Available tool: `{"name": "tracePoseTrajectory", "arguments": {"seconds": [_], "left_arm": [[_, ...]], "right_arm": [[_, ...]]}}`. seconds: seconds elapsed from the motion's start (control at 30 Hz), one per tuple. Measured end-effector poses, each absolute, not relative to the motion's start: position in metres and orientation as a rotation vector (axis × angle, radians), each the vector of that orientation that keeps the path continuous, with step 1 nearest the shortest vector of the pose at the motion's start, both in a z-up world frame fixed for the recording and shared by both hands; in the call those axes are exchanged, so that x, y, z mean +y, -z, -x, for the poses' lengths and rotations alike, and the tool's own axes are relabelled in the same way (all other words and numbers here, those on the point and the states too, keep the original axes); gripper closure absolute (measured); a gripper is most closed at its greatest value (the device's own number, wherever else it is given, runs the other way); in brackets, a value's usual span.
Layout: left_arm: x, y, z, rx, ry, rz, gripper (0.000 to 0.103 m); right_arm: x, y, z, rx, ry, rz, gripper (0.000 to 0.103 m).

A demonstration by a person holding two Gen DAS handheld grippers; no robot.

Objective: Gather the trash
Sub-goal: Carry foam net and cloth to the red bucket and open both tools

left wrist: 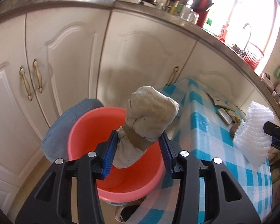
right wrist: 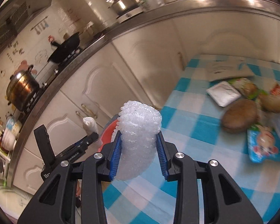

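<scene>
The left gripper (left wrist: 139, 150) clamps a taped cloth bundle (left wrist: 149, 119) above the red bucket (left wrist: 87, 130). The right gripper (right wrist: 139, 151) pinches white foam netting (right wrist: 140, 130) over the checkered tablecloth (right wrist: 196, 149).

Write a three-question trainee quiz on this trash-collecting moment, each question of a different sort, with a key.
1. True or false: the left gripper holds the taped-up beige cloth bundle over the round pink plastic bucket.
2. Multiple choice: what is the right gripper shut on? A) a brown potato B) the white foam fruit net C) a paper sheet
3. Fill in: the blue-and-white checked tablecloth still carries a flat white ____ next to the brown potatoes.

Key: 1 true; 2 B; 3 packet. In the left wrist view the bundle sits between the blue pads above the bucket's opening; the right wrist view shows the net squeezed between its pads.
</scene>
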State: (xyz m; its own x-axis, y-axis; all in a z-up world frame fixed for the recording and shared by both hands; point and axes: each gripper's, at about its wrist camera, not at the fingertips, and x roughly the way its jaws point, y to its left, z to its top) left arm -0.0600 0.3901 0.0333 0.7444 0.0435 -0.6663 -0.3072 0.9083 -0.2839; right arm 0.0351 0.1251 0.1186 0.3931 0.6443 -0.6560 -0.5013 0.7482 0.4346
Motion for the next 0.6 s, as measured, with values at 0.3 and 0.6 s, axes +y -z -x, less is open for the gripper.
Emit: {"name": "tracePoseTrajectory", "arguments": {"seconds": [0.3,0.6], "left_arm": [[0.413,0.004,0.049,0.794,-0.243,0.45,0.056],[0.418,0.029,0.038,0.855,-0.274,0.437,0.054]], "right_arm": [[0.229,-0.07,-0.066,1.028,-0.795,-0.009,0.065],[0.261,-0.041,-0.076,1.092,-0.783,0.042,0.058]]}}
